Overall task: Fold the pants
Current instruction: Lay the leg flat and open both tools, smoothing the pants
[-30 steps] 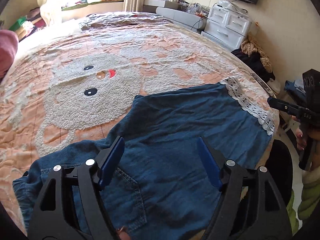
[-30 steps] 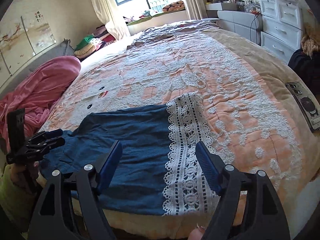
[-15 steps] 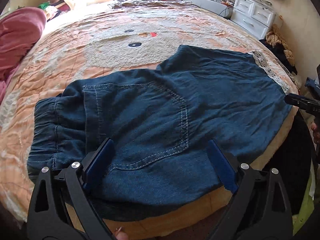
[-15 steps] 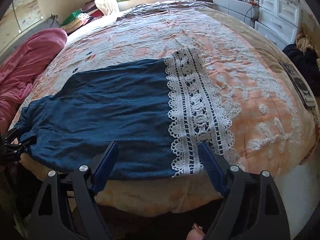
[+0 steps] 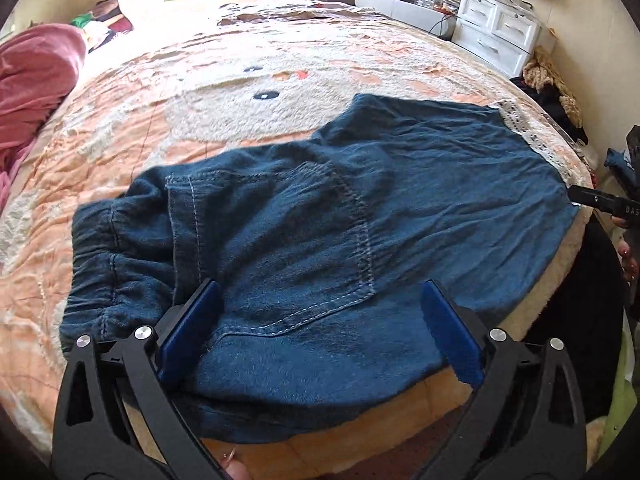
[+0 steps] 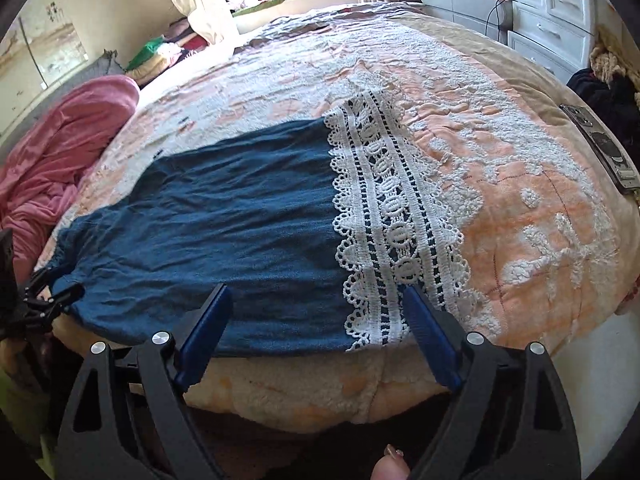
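Note:
Dark blue denim pants (image 5: 340, 232) lie flat along the near edge of the bed, waistband (image 5: 100, 264) at the left, back pocket facing up, white lace hem (image 6: 392, 224) at the right. My left gripper (image 5: 320, 312) is open and empty, hovering over the seat near the pocket. My right gripper (image 6: 316, 312) is open and empty, just at the bed edge in front of the leg (image 6: 224, 216) and the lace band. Each gripper shows at the edge of the other's view: right (image 5: 596, 200), left (image 6: 44, 300).
The pants rest on an orange and white fleece blanket (image 5: 240, 92) with a cartoon face. A pink blanket (image 6: 60, 152) is heaped at the left. A remote (image 6: 604, 148) lies at the bed's right edge. White drawers (image 5: 496, 28) and piled clothes (image 5: 552, 84) stand beyond.
Both grippers have drawn back toward the near bed edge and lowered, so more of the pants shows. Both jaws stayed open. The pants have not moved.

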Available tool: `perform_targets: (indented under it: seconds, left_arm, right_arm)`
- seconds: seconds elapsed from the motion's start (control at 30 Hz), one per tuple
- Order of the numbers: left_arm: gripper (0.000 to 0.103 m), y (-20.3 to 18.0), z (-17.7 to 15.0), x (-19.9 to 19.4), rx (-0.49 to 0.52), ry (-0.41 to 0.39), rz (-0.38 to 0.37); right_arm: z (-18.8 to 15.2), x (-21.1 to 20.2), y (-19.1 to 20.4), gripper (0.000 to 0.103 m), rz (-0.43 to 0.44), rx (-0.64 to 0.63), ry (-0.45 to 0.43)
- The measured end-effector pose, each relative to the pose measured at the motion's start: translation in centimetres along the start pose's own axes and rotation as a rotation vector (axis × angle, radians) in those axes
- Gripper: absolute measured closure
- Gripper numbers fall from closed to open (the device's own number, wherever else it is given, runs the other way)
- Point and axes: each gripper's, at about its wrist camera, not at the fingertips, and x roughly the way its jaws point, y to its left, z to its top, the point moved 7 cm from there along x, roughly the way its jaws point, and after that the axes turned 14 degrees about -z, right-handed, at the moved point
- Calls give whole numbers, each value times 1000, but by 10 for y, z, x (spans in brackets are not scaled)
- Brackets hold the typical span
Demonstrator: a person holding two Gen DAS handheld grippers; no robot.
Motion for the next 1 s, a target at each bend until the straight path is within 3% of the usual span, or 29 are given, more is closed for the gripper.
perform_targets:
  seconds: [0.17, 0.33, 0.53, 1.0]
  left_arm:
    - [9, -22, 13, -15, -3, -40, -60]
    - [9, -50, 32, -24, 30, -73, -111]
    - [9, -85, 55, -17, 84, -65, -158]
    - [9, -135, 117, 42, 173, 10, -226]
  right_arm:
    - [4, -31, -11, 15, 36, 80, -83]
    - [6, -52, -24, 9, 8, 112, -127]
    - [1, -53, -36, 9, -27, 133, -123]
    - [-5, -36, -45, 9, 4, 191, -99]
